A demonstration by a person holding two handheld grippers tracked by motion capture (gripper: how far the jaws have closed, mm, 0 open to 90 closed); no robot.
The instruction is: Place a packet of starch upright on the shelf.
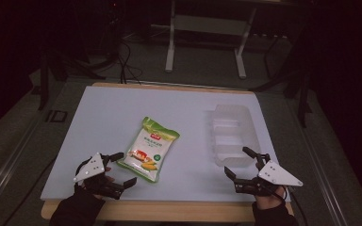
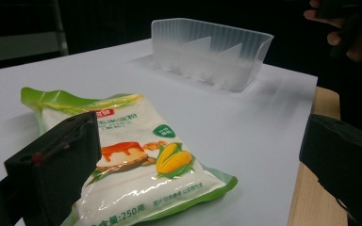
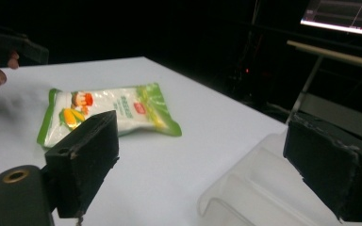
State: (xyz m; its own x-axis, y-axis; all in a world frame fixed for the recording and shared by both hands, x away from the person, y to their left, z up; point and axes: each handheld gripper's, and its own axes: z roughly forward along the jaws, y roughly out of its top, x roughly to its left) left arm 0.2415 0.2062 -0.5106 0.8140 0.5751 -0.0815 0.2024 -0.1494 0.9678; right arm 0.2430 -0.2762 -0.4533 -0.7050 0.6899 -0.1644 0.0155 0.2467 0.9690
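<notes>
**Jaws spread beside pouch and tray**

Lying flat near the middle of the white surface (image 1: 122, 117): a green-and-white corn-print pouch (image 1: 149, 149), label up. Just beside its lower left corner, left gripper (image 1: 124, 168), jaws released and wide, nothing between them, one jaw overlapping the pouch's edge in the left gripper view. To the pouch's right, well apart, a clear plastic divided tray (image 1: 231, 134). Near the tray's closest end, right gripper (image 1: 240, 163), jaws likewise spread, gripping nothing.
</notes>
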